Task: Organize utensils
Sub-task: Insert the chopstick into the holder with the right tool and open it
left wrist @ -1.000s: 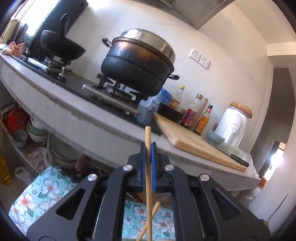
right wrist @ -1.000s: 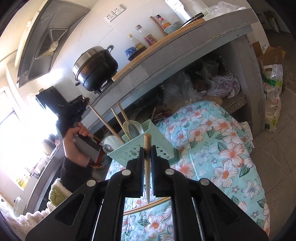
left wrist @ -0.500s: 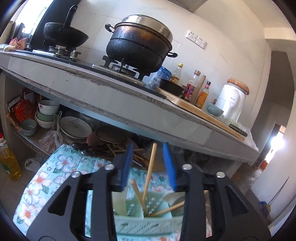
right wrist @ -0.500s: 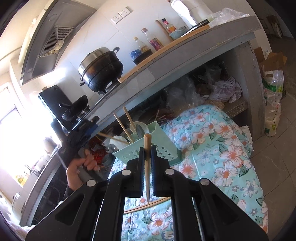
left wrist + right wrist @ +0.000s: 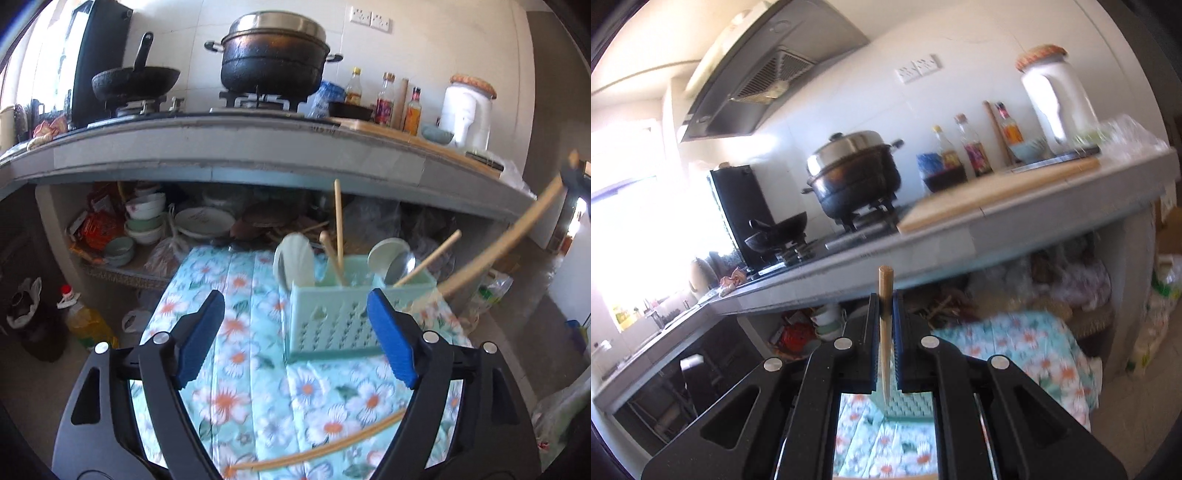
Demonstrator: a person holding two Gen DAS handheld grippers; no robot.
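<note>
A mint-green utensil basket (image 5: 343,317) stands on a floral cloth (image 5: 240,332). It holds upright wooden chopsticks (image 5: 338,229) and white spoons (image 5: 293,258). One loose chopstick (image 5: 314,450) lies on the cloth near me. My left gripper (image 5: 295,328) hangs in front of the basket with its jaws opening wide; nothing is pressed between its blue pads (image 5: 201,332). My right gripper (image 5: 885,306) is shut on a chopstick (image 5: 885,332) held upright above the basket (image 5: 905,402). That chopstick (image 5: 509,240) also crosses the right of the left wrist view.
A grey counter (image 5: 258,147) overhangs the cloth, carrying a black pot (image 5: 273,62), a wok (image 5: 136,79), sauce bottles (image 5: 384,99), a cutting board (image 5: 997,192) and a white jar (image 5: 469,110). Bowls and plates (image 5: 147,221) fill the shelf below. An oil bottle (image 5: 85,321) stands on the floor.
My left gripper let its chopstick go into the basket, opened wide and drew back lower. My right gripper rose with its chopstick and rolled, so the counter now fills its view.
</note>
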